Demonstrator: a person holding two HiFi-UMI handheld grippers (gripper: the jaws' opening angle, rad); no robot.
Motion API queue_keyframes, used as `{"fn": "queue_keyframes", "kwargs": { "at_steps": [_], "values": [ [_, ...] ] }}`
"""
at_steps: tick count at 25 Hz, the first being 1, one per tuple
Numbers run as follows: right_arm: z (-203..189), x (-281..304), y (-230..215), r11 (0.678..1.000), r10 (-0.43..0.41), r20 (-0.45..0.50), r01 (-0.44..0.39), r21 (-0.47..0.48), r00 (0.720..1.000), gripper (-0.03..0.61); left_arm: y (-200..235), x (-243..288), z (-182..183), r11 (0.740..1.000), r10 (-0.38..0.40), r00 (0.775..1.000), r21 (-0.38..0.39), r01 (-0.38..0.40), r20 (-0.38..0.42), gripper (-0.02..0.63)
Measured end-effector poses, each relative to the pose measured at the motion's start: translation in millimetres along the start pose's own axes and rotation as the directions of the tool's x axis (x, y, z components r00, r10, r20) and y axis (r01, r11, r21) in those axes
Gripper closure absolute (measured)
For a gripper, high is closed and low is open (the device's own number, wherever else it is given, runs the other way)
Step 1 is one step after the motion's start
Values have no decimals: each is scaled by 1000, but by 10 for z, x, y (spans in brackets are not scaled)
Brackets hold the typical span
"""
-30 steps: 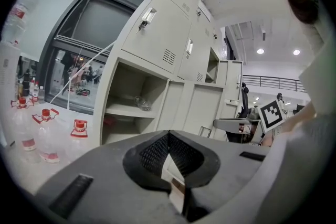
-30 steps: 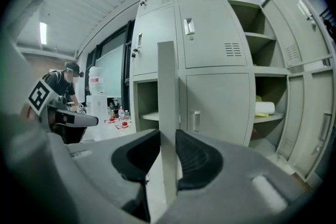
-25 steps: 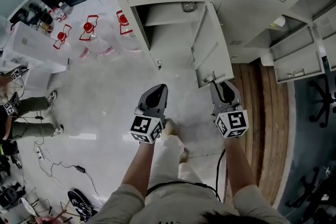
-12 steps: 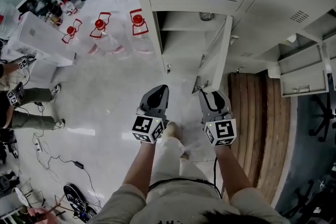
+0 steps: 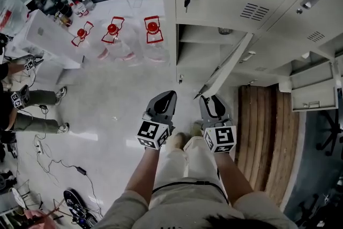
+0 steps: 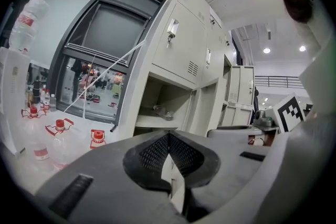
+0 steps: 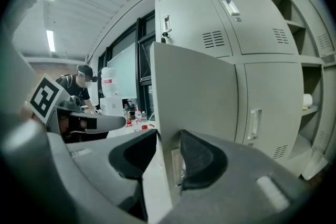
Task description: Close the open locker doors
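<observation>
Change since a second before: left gripper (image 5: 167, 95) kept its jaws together, empty; right gripper (image 5: 210, 99), clamped on the edge of the pale grey metal locker door (image 5: 228, 64), had swung it from wide open to half shut, toward twelve o'clock. At ten o'clock stood red-capped clear water jugs (image 5: 112, 30), well apart from the door.

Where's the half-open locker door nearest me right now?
Head view, centre-right: the door angles out from its compartment, its free edge between the right gripper's jaws.

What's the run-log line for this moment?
right tool: shut on locker door edge | door: partly open | left tool: shut, empty
</observation>
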State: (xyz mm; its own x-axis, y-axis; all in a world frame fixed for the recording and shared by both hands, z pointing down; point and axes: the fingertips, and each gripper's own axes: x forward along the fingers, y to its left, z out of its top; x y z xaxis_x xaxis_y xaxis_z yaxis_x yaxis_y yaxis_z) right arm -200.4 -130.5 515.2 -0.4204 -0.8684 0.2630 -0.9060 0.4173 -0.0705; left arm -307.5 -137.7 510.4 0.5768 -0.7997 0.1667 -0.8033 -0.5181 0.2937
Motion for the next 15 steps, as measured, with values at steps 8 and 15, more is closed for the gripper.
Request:
{"fn": "queue_keyframes", "kwargs": {
  "at_steps": [8,15],
  "values": [
    [63,404,161,1000,27,16,-27,-13,1000,453,229,88,129,1000,-4,1000,10,4,26,615],
    [130,692,255,999,42,13,-42,-16,999,456,414,219,237,999,-27,999,23,27,21,615]
  ]
}}
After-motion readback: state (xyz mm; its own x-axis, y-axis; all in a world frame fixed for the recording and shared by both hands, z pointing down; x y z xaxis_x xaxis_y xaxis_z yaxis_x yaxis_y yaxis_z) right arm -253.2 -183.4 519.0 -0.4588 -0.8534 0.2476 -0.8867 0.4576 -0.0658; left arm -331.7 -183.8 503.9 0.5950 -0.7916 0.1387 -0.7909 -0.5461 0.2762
